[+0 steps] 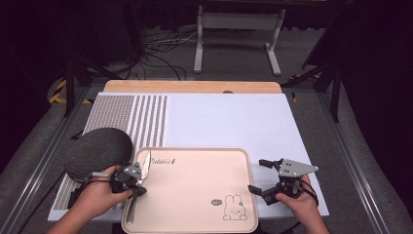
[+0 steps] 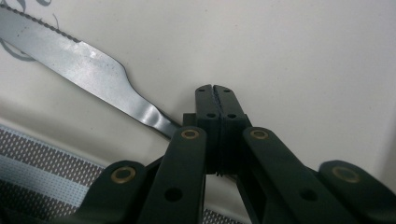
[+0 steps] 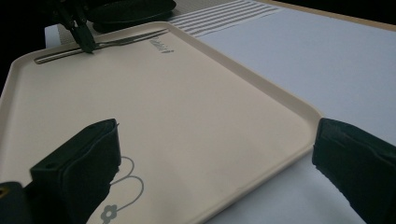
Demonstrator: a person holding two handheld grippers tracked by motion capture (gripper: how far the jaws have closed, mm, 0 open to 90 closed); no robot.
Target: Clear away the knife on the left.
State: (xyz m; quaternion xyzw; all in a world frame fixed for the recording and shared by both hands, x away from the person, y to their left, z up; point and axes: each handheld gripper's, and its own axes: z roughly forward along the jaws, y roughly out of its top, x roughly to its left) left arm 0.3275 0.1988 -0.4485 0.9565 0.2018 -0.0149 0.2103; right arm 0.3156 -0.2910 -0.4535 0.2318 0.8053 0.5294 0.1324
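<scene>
I read one word, "Rabbit", in cursive print on the beige tray, near its far left corner beside the knife. Near the tray's near right corner there's a small round badge with letters too small for me to make out, next to a rabbit drawing. In the right gripper view the cursive word is blurred.
</scene>
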